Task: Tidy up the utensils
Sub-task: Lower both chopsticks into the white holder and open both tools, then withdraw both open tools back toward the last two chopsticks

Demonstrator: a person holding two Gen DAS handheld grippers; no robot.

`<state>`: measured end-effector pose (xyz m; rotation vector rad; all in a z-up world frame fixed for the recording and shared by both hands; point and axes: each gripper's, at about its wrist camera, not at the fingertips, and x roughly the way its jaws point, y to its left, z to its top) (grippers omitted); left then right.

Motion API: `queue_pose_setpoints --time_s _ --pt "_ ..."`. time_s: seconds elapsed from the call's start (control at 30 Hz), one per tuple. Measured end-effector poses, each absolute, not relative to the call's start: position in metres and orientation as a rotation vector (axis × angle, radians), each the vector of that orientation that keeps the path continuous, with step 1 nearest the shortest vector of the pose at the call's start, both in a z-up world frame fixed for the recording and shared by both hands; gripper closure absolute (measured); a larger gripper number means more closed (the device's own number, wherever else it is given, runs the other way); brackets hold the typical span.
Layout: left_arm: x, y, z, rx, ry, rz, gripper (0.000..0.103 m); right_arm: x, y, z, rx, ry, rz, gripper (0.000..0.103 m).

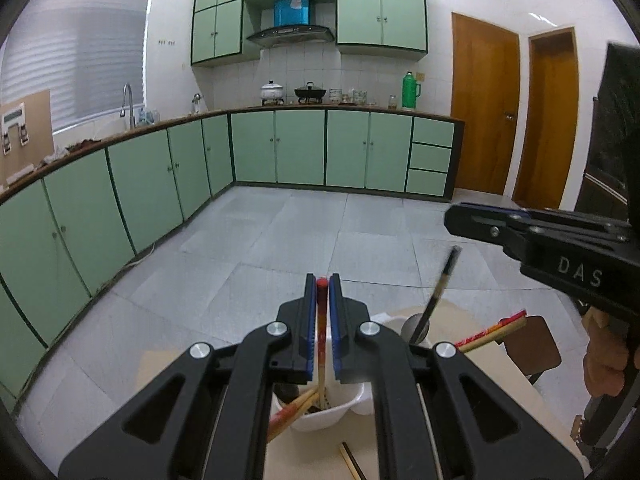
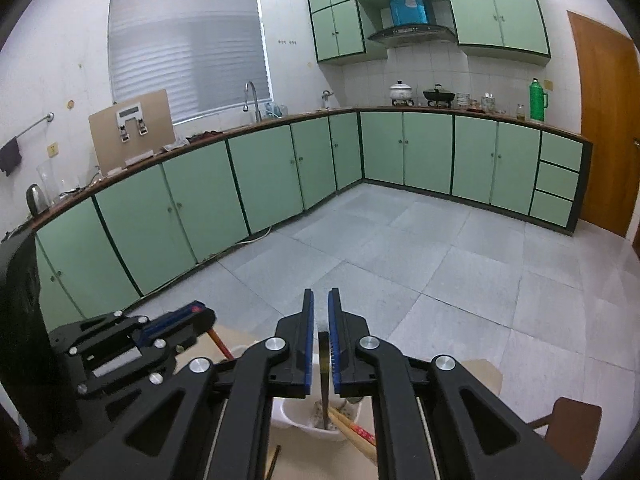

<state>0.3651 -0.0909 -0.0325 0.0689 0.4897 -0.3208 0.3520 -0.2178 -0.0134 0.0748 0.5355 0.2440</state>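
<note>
Two chopsticks in play here, both light, stiff, thin sticks. Lacquered-looking finish, so probably a bit slippery between rubber pads, and prone to pivoting if pinched at only one spot. Best taken near the upper third, crosswise to the pads, which is roughly what is going on.

Left claw [image 1: 322,280], bottom centre of the left wrist view: nearly pressed together, pinching a red-tipped chopstick [image 1: 321,344]. Standing almost upright, red end poking out above the blue pads [image 1: 307,320], lower end down inside the white utensil holder [image 1: 320,416] at the bottom of the frame. Looks like a drop-in about to happen, though hard to say if the tip touches the bottom yet.

Right claw [image 2: 318,294], bottom centre of the right wrist view: also almost closed, with a dark chopstick [image 2: 323,376] in the narrow gap, running down into the same white holder [image 2: 316,426]. Seems to rest against the right-hand pad; can't tell for sure how firmly it is squeezed. From the left view the same dark stick [image 1: 440,288] slants up out of the holder, blurry, under the right claw at the right edge.

More chopsticks [image 1: 292,408] already lean in the holder, red-and-tan ones, sticking out over the rim. One loose dark pair [image 1: 352,464] lies on the pale counter [image 1: 312,460] just in front of it, still to be sorted.

Easy stuff weight-wise; main risk is a stick swivelling or skidding out on release.
</note>
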Motion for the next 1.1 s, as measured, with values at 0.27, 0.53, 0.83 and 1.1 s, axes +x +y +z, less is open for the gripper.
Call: queue_pose_setpoints --time_s 0.27,0.53,0.83,1.1 --pt "0.336 -0.074 -0.018 0.046 0.435 -0.317 0.064 0.325 -0.236 -0.013 0.115 0.521 0.207 0.062" --pt "0.27 -0.054 -0.015 0.015 0.398 -0.294 0.035 0.26 -0.252 -0.014 0.128 0.46 0.177 0.029" --pt "0.197 -0.034 -0.058 -0.032 0.469 -0.281 0.023 0.179 -0.247 -0.056 0.134 0.468 0.158 0.006" --pt "0.158 -0.013 -0.121 -0.012 0.611 -0.225 0.022 0.138 -0.221 -0.12 0.119 0.596 0.175 0.006"
